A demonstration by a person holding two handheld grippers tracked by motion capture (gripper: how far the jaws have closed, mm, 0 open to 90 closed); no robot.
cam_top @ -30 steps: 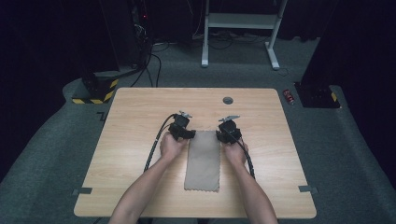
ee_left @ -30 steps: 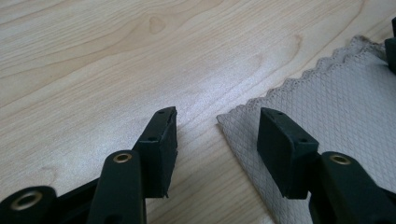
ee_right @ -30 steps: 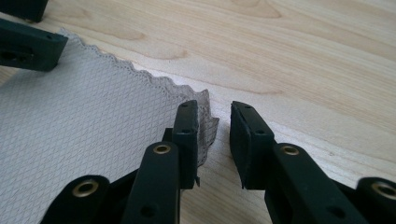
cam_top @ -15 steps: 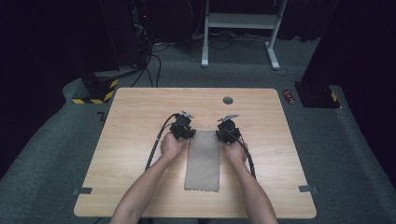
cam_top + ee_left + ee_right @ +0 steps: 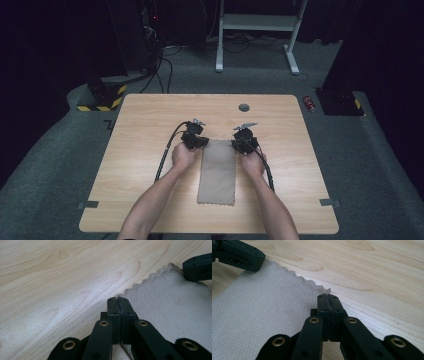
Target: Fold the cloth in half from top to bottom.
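My left claw (image 5: 117,299) has just closed and clamps one far corner of the beige, scallop-edged woven cloth (image 5: 217,170); my right claw (image 5: 328,296) has just closed on the other. The cloth lies flat between them on the pale wooden surface (image 5: 150,125).

Cloth (image 5: 172,307): beige woven fabric, matt, fine diamond weave, scalloped edge. Desk (image 5: 150,125): light wood grain, smooth, slight sheen. Left hand-held gripper (image 5: 117,301): matt black plastic w/ brass-look rivets.
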